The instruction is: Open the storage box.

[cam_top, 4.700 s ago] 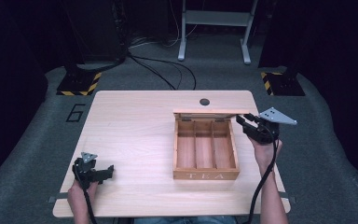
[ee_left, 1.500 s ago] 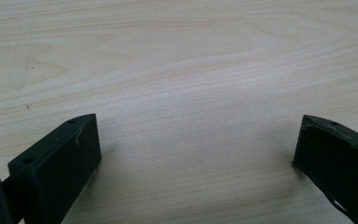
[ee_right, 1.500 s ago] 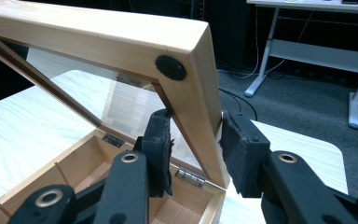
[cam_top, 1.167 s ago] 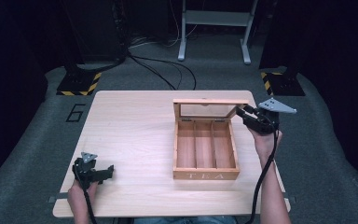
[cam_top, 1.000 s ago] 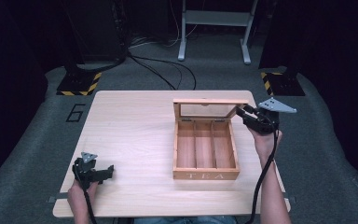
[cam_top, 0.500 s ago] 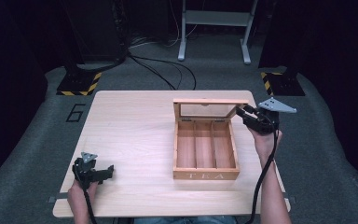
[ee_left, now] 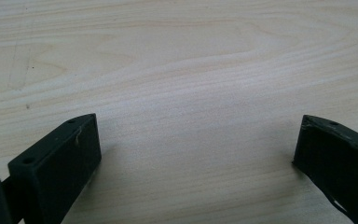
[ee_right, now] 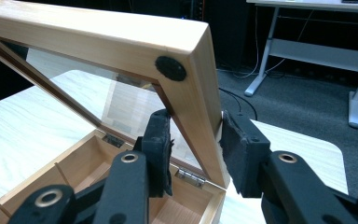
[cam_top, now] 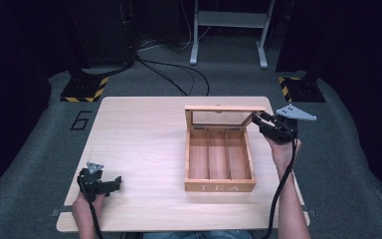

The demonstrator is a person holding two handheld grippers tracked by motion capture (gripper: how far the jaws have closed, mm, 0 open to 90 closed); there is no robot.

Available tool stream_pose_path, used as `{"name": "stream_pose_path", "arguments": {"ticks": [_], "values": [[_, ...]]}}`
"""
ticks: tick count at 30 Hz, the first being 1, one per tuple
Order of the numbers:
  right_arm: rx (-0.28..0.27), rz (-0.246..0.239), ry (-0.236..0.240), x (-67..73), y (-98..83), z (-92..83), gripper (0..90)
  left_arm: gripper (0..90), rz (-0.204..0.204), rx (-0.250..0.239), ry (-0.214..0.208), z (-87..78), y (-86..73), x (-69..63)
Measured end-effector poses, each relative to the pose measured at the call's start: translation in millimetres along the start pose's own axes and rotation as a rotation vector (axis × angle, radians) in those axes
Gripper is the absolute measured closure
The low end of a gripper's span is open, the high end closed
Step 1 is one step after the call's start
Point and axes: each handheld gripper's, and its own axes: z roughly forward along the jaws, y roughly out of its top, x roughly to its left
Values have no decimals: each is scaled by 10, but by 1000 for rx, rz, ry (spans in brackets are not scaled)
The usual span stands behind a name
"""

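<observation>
Right hand-held gripper (ee_right: 193, 140) is clamped on the side rail of the tea box's lid (ee_right: 121, 42), propped open. The tea box (cam_top: 219, 164) sits right of the bench's (cam_top: 139, 149) middle. Left hand-held gripper (ee_left: 196, 149) rests released near the front-left corner.

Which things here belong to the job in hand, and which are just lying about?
In the job:
- tea box
- its glass lid
- right gripper, jaws clamped on the lid frame

Lying about:
- left gripper, jaws open
- floor cables
- yellow-black striped bases
</observation>
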Motion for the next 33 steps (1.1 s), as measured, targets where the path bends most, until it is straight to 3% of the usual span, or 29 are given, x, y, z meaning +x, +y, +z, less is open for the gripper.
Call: {"name": "stream_pose_path", "arguments": {"ticks": [33], "values": [[-5, 3, 4, 10, -28, -21, 627, 5, 0, 0, 0, 0, 0, 0]]}}
